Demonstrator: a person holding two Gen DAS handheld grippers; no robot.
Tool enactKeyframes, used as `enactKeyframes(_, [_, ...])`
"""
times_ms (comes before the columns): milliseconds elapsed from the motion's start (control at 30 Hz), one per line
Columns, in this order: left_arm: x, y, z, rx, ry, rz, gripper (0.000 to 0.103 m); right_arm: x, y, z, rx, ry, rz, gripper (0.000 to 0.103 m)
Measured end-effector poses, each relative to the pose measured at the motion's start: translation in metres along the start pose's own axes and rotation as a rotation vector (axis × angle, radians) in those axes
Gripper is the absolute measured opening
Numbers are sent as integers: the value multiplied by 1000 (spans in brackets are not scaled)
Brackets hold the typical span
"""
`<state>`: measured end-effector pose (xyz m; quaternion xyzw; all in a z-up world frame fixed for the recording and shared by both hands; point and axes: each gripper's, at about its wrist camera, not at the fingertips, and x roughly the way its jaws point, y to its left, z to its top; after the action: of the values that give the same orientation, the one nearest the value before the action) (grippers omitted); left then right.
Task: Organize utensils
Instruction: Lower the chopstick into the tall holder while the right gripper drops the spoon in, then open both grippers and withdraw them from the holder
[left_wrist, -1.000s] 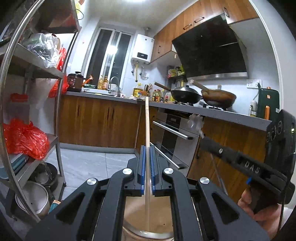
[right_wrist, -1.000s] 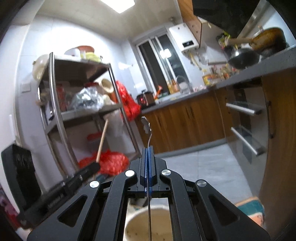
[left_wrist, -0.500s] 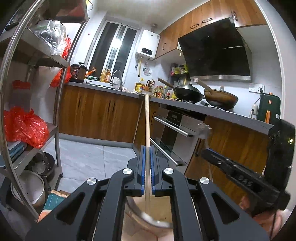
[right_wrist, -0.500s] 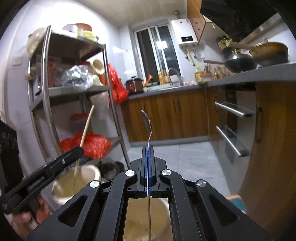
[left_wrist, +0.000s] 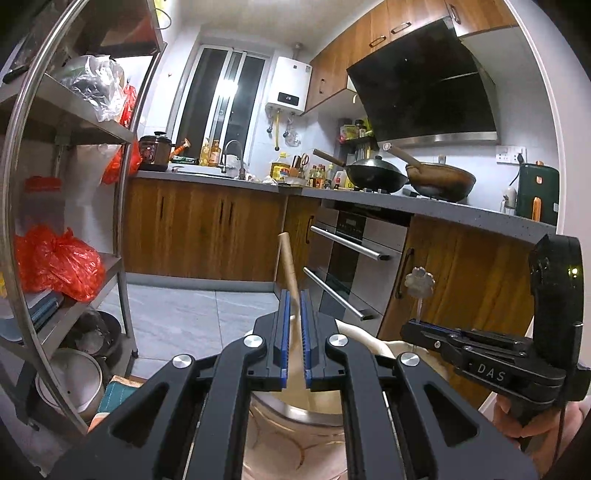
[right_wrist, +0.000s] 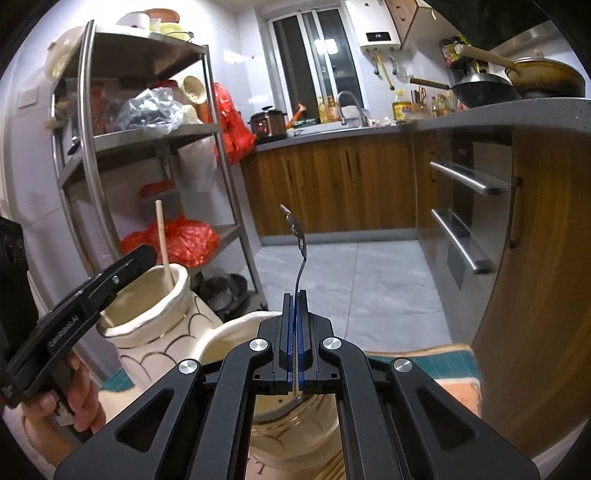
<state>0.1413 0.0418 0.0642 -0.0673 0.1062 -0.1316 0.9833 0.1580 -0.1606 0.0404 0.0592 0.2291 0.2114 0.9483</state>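
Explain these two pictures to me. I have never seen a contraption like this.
There is no robot here. A person holds a two-finger clamp in each hand, and each clamp carries a wide-angle camera looking along its fingers. One picture is from the left gripper, the other from the right gripper; each also catches the other at its edge. The place is a home kitchen. The left gripper is shut on a wooden stick whose lower end stands in a cream ceramic jar. The right gripper is shut on a thin metal utensil above a second jar.
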Motion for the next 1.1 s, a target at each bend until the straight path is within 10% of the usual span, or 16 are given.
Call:
enactKeyframes(567, [-69,-17,-11,34,-102,134,98,-86,4,-11,2,-152,-23,91])
enactKeyframes(1100, [-139,-23,-38,-12,-80,337,98,-117,1,-67,31,-137,-74,98])
